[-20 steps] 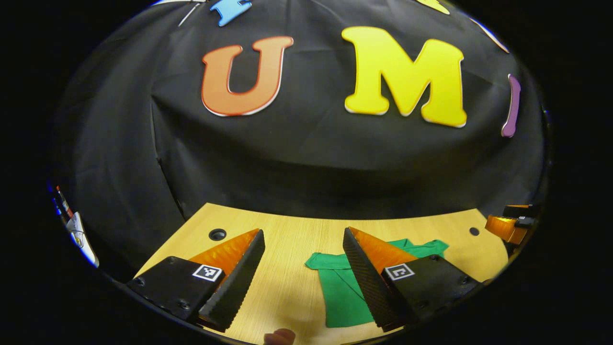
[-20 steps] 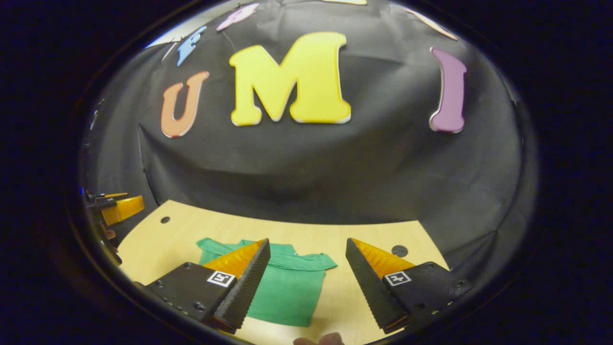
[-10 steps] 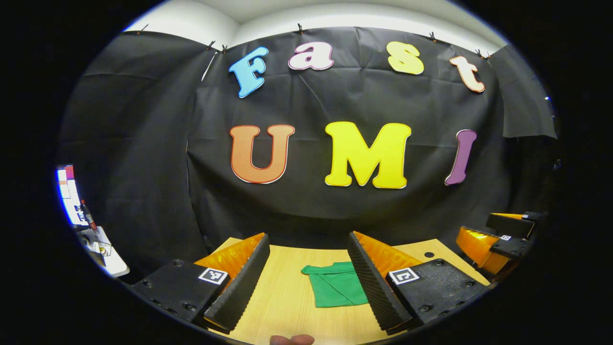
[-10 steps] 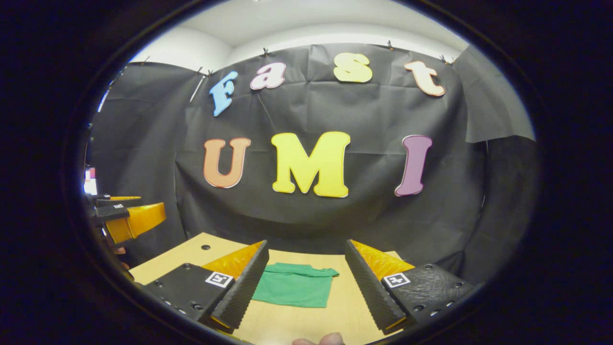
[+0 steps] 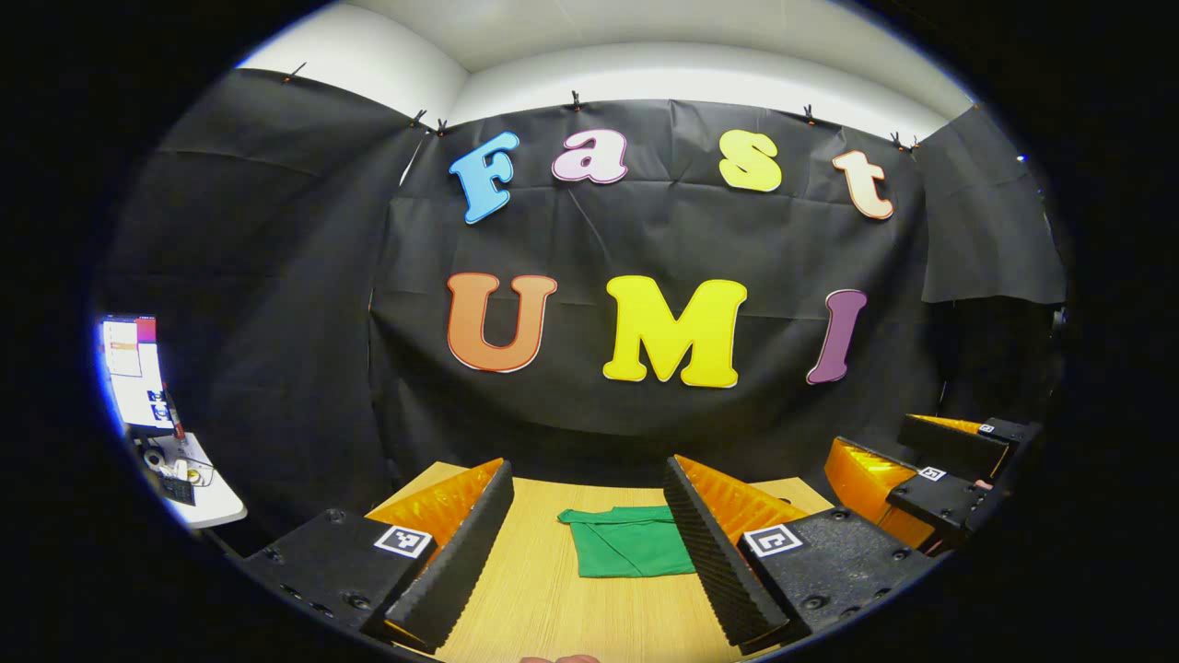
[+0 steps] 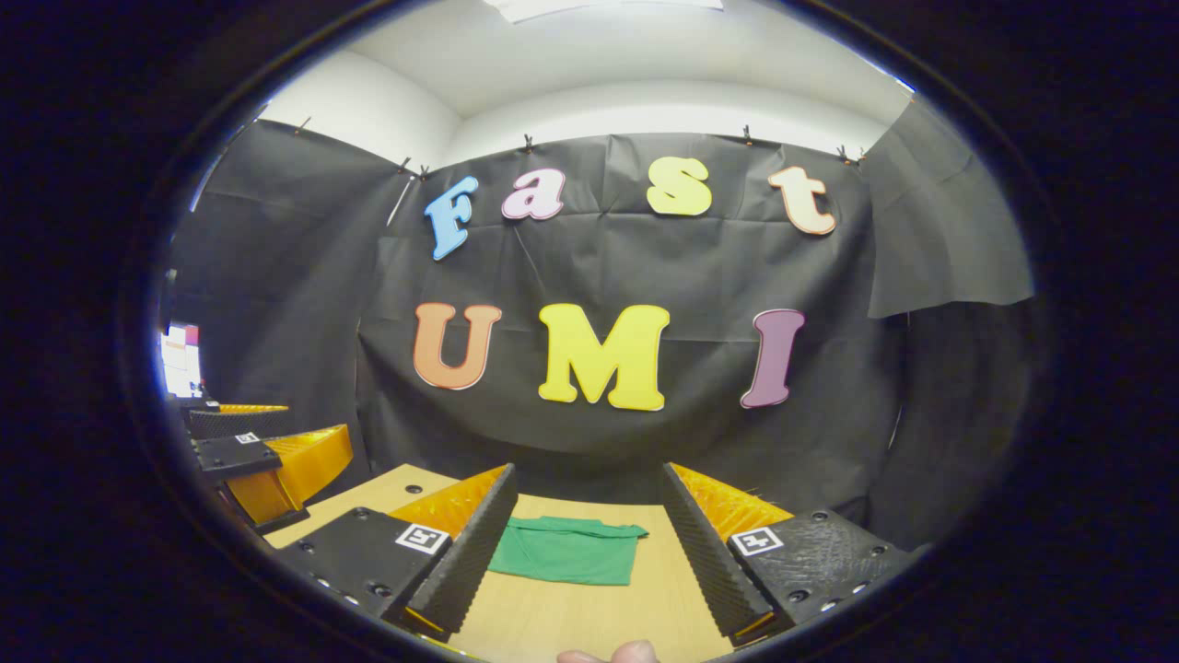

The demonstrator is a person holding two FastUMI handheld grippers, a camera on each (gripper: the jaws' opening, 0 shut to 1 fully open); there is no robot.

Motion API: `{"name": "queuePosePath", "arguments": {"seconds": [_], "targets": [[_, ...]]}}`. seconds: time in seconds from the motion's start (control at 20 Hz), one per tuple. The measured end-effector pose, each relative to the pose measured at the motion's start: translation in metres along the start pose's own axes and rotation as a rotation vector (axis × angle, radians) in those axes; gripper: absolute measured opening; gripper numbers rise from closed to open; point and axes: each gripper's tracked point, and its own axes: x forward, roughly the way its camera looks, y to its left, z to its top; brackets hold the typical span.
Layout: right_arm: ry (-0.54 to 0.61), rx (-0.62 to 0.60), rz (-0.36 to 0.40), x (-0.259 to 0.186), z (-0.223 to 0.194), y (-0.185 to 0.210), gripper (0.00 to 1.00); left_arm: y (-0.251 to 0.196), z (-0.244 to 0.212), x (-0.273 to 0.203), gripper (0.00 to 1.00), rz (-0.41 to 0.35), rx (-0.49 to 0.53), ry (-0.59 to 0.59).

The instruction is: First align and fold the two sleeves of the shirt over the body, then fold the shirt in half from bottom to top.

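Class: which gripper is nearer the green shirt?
Neither clearly: both hang open, off the shirt. The left gripper has it right of centre; the right gripper has it left of centre.

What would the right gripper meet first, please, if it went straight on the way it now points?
Probably nothing close: the right gripper, open, points level above the green shirt and table, so the black cloth wall comes first, though depth is unclear.

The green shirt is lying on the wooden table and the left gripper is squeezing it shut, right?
Not quite. The green cloth shirt does lie on the light wooden table, but the left gripper is not squeezing it: its jaws stand wide open, back from the shirt and not touching it. The left gripper view shows this.
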Motion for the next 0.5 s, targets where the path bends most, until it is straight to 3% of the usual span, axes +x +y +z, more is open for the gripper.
{"name": "queuePosePath", "arguments": {"seconds": [0.5], "targets": [[-0.018, -0.003, 0.001, -0.0114, 0.0099, 0.0068, 0.95, 0.0, -0.0003, -0.0065, 1.0, -0.002, 0.002, -0.003]]}}
